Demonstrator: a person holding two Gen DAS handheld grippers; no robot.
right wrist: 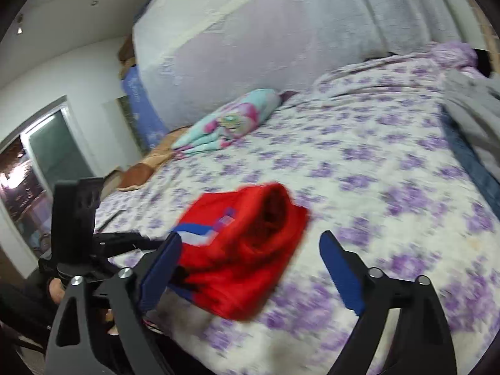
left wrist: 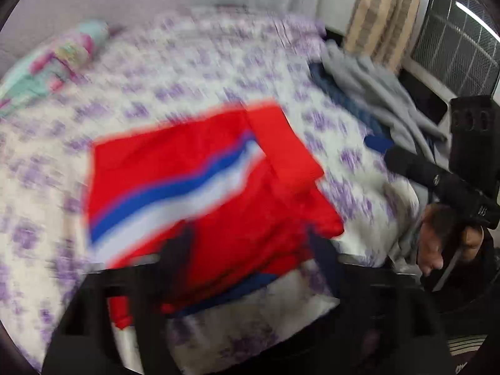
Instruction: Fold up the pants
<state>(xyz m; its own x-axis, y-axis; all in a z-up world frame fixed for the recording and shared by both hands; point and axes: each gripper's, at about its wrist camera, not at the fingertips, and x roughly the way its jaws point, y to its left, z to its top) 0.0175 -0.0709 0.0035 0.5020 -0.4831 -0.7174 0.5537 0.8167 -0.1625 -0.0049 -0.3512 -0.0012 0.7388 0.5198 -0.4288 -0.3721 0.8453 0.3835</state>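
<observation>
Two grippers, both spread wide, over folded red pants (left wrist: 206, 187) on floral bedspread (left wrist: 187, 72): pants just ahead of left gripper (left wrist: 250, 243), between its fingers; ahead-left of right gripper (right wrist: 250, 250), seemingly ungripped amid blur.

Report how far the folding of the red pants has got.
Done: the red pants lie on the bed as a compact folded bundle. In hand: nothing; the left gripper and right gripper are both open above them. Left: perhaps some tidying; blur hides edge detail.
</observation>
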